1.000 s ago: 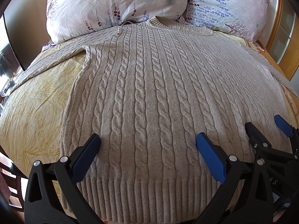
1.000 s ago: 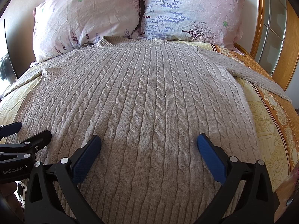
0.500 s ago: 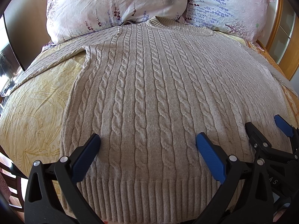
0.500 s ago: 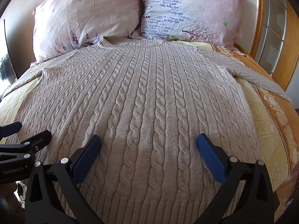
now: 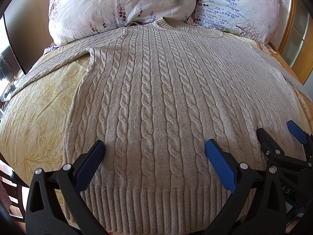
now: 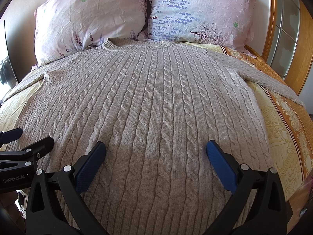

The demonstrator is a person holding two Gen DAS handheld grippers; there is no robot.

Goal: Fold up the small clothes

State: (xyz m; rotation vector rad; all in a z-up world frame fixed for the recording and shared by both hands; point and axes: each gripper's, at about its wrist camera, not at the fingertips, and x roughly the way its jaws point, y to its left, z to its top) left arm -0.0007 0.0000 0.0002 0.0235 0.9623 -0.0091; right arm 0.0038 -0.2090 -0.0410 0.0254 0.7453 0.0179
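Two grippers hover side by side over the near hem of a beige cable-knit sweater (image 5: 156, 101), which lies flat and face-up on the bed (image 5: 35, 105), its collar at the top centre of both frames against two floral pillows (image 6: 90, 19). The left gripper (image 5: 154, 156) and the right gripper (image 6: 156, 154) each have their jaws spread wide with nothing between them — a ready pose, likely so each can take one side of the ribbed hem (image 5: 156, 205). In the left wrist view the right gripper shows at the lower right edge; in the right wrist view the left one sits at the lower left. One sleeve (image 5: 58, 58) runs out toward the upper left, the other (image 6: 273, 82) toward the upper right — spread out, I judge, so they can be folded inward first. No fold is made yet.
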